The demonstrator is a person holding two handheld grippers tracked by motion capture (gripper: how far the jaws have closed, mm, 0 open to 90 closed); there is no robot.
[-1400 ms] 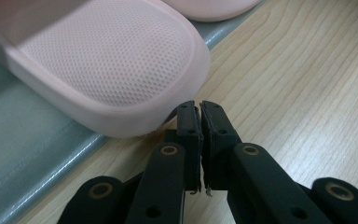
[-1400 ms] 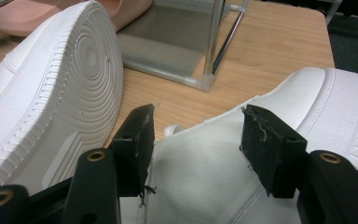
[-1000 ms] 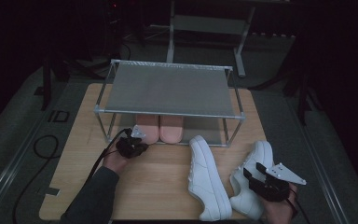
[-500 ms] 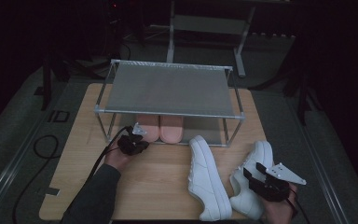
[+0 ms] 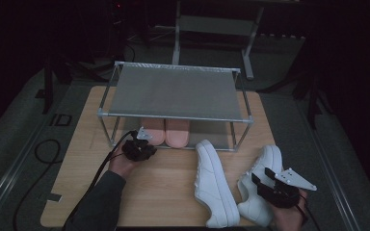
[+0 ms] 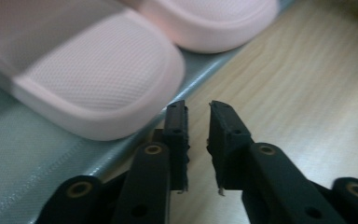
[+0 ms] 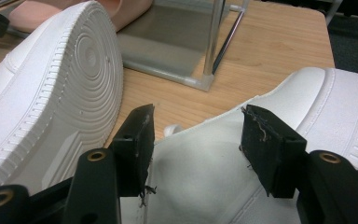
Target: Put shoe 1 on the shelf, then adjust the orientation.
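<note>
Slippers (image 5: 165, 132) parked on rack bottom shelf (image 5: 212, 129), frame centre. Left tongs (image 6: 198, 122) just released, opening, nothing between jaws; back straight out. Right tongs (image 7: 196, 140) open astride white sneaker (image 7: 270, 154), lower right; seat deeper before squeezing.

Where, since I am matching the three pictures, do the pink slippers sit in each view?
High view: pink slippers at centre, under the rack's top.
Left gripper view: pink slippers upper left, beyond the jaws.
Right gripper view: pink slippers top left, behind the white sneaker's sole.
Shared landmark: the rack's grey bottom shelf.
</note>
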